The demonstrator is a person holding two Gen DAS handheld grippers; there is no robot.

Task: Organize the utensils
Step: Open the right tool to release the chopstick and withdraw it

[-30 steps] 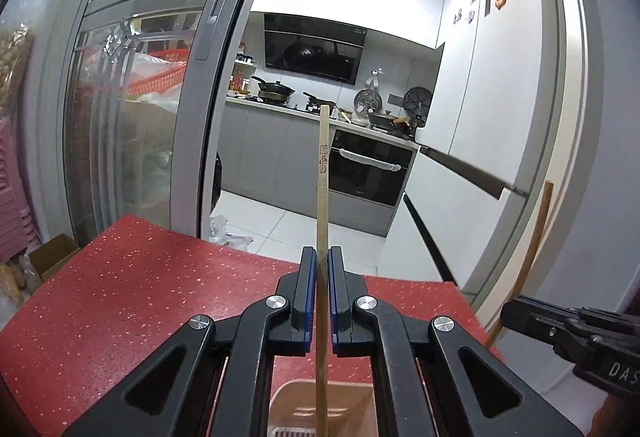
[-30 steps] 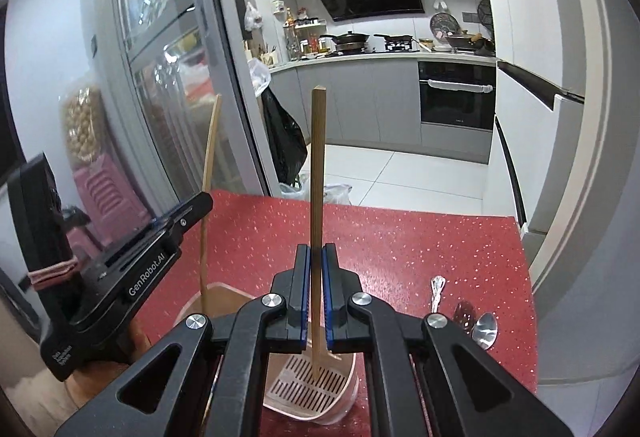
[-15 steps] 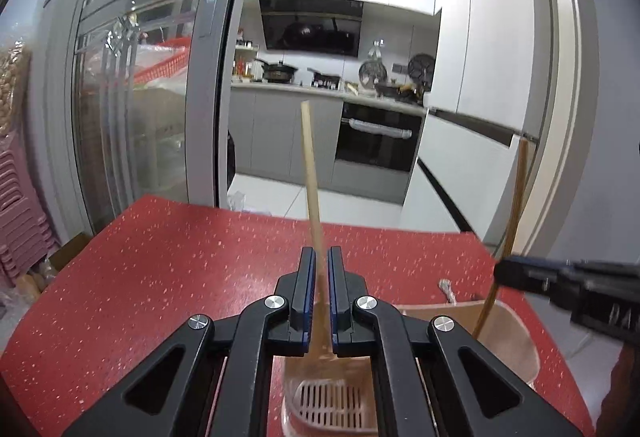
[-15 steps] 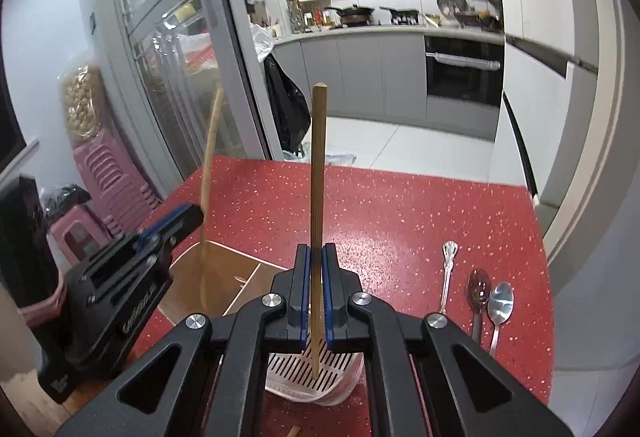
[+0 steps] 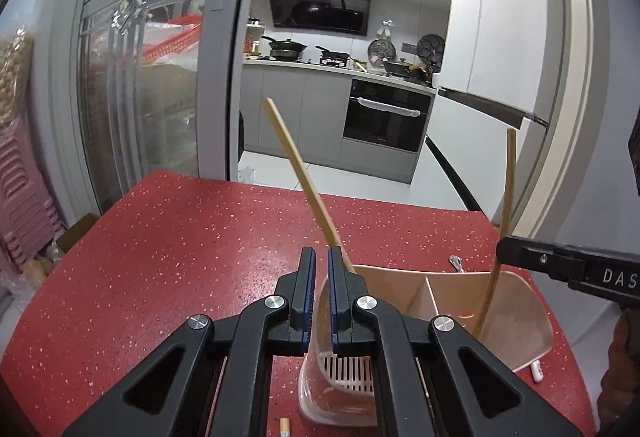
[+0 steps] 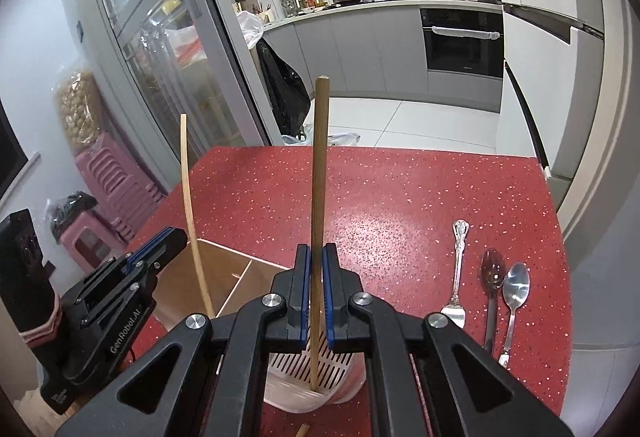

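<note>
Right gripper (image 6: 315,269) clamps chopstick (image 6: 320,177) in holder (image 6: 224,277); left gripper (image 5: 321,273) jaws closed, empty

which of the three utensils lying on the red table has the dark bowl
The middle spoon. Its bowl is dark reddish brown, while the fork to its left and the spoon to its right are shiny silver.

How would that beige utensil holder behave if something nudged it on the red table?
The utensil holder looks like thin plastic and nearly empty, so probably light and sliding easily on the glossy red table. The chopstick in the right tongs stands tall inside it, so sideways leverage might tip it.
</note>
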